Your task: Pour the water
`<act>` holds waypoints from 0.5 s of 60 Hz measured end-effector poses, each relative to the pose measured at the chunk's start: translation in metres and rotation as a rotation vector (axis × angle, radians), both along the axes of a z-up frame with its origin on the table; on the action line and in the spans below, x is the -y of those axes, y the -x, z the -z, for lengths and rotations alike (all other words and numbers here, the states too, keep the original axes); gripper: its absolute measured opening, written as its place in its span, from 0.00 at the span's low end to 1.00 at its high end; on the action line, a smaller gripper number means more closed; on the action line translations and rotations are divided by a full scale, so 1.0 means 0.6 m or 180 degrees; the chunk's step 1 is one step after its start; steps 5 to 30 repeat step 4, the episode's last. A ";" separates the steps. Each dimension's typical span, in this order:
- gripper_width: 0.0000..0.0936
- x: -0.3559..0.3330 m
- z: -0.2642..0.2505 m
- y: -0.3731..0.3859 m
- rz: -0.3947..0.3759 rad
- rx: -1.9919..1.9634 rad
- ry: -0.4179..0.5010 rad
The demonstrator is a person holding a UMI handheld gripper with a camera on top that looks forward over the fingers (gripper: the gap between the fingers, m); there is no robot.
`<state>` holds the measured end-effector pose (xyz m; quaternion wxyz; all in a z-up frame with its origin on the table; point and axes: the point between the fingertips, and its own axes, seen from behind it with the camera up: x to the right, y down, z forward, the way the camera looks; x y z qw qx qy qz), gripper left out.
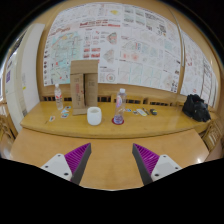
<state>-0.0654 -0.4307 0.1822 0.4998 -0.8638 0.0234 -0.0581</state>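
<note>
A wide wooden table (pixel 105 160) fills the foreground, its pale top lit evenly. Behind its far edge runs a second wooden counter (pixel 150 122), spanning the room from side to side. Above that, the back wall is almost covered by large printed posters (pixel 120 40), white sheets dense with small charts and text. A tall cardboard box (pixel 82 82) stands against the wall toward the counter's left end, and a dark bag (pixel 196 107) slumps at its right end.
</note>
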 end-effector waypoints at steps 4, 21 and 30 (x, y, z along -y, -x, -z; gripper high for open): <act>0.91 0.002 -0.007 0.000 0.0019 -0.0014 -0.0024; 0.91 0.002 -0.007 0.000 0.0019 -0.0014 -0.0024; 0.91 0.002 -0.007 0.000 0.0019 -0.0014 -0.0024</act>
